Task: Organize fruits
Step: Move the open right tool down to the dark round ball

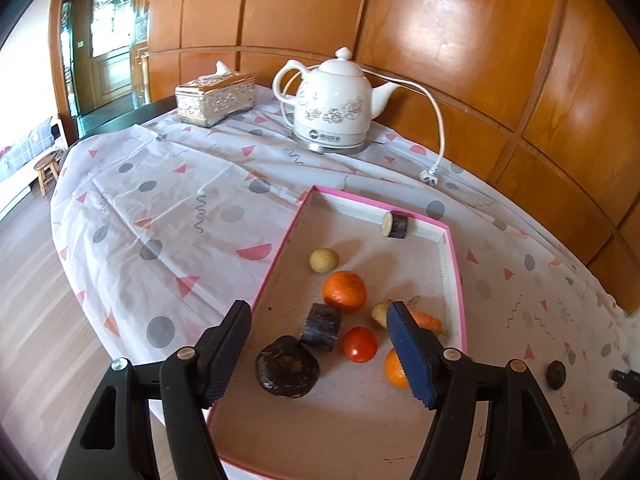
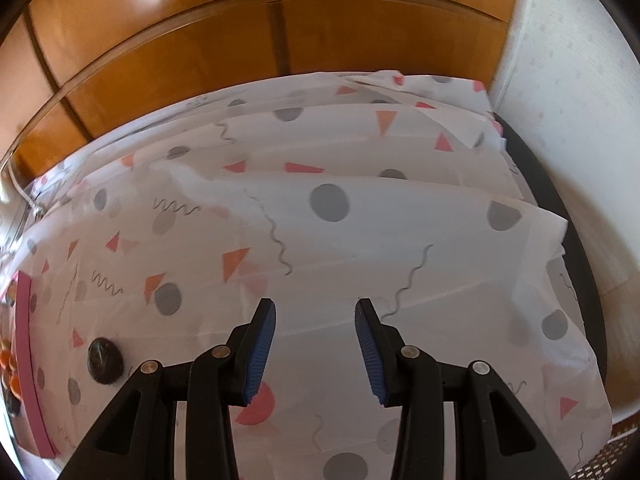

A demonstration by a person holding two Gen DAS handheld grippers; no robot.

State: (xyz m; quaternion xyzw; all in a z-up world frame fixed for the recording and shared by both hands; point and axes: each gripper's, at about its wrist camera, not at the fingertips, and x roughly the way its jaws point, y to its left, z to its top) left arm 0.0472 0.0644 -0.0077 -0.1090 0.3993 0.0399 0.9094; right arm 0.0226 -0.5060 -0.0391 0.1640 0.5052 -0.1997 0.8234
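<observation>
In the left wrist view a pink-rimmed tray holds an orange, a second orange, a tomato, a small yellowish round fruit, a carrot, two dark cut pieces and a dark round fruit. My left gripper is open above the tray's near part, empty. Another dark round fruit lies on the cloth right of the tray, and it shows in the right wrist view. My right gripper is open and empty over the cloth, right of that fruit.
A white kettle with a cord and plug and a tissue box stand at the back of the patterned tablecloth. Wooden wall panels run behind. The tray's pink edge shows at the left of the right wrist view.
</observation>
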